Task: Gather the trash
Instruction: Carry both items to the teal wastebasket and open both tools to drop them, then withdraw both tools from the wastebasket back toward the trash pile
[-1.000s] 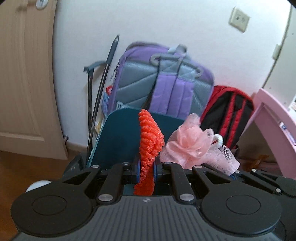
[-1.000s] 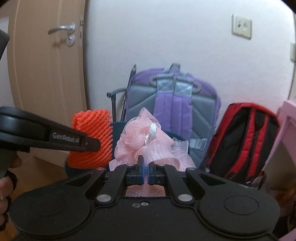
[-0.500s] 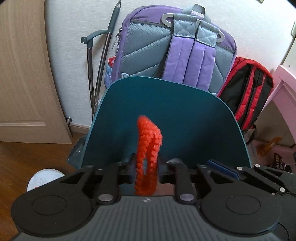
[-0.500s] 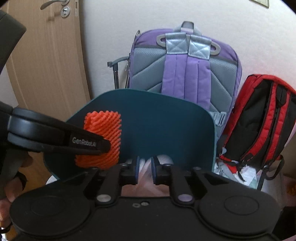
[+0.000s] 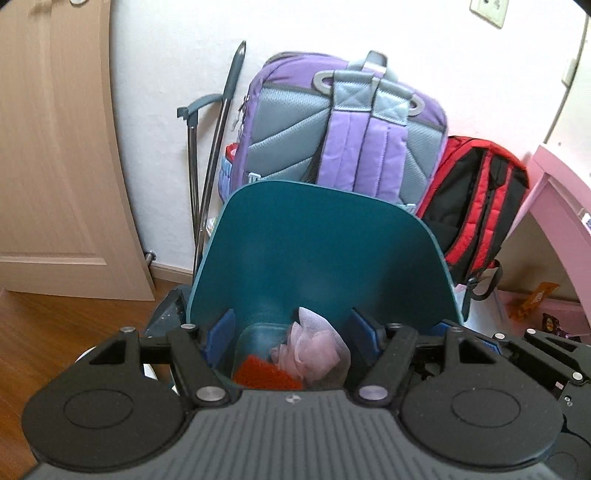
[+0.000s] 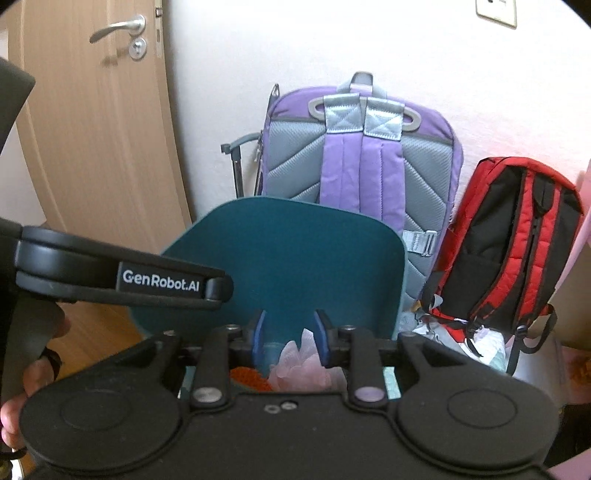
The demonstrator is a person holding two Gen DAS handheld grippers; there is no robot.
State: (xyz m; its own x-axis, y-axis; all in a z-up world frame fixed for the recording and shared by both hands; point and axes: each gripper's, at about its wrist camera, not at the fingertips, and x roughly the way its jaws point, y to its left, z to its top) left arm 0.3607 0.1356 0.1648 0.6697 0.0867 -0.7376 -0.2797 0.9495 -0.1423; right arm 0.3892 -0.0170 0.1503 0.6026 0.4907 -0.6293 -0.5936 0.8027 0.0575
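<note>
Left wrist view: the left gripper (image 5: 293,334) hangs over the open teal bin (image 5: 321,258), its jaws well apart and opening, with nothing pressed between the blue pads (image 5: 221,334). Down inside the bin lie the orange mesh scrap (image 5: 264,373) and the pink mesh puff (image 5: 314,350), touching each other, the orange one to the left (both below the pads, not in them). Only this view shows the wooden floor (image 5: 44,321) beside the bin and the pink furniture (image 5: 561,206) at the right edge.

Right wrist view: the right gripper (image 6: 290,338) has its jaws partly apart and opening; the puff (image 6: 299,363) shows in the gap beneath them, unheld. This view alone shows the door handle (image 6: 118,27) and the person's hand (image 6: 22,373) on the left gripper's grip.

A second ago each gripper was clamped on its piece, orange in the left, pink in the right, above the bin; both pieces now lie in it.

Count: two scraps, one bin, two backpacks, purple (image 6: 364,162) and red (image 6: 513,236).
</note>
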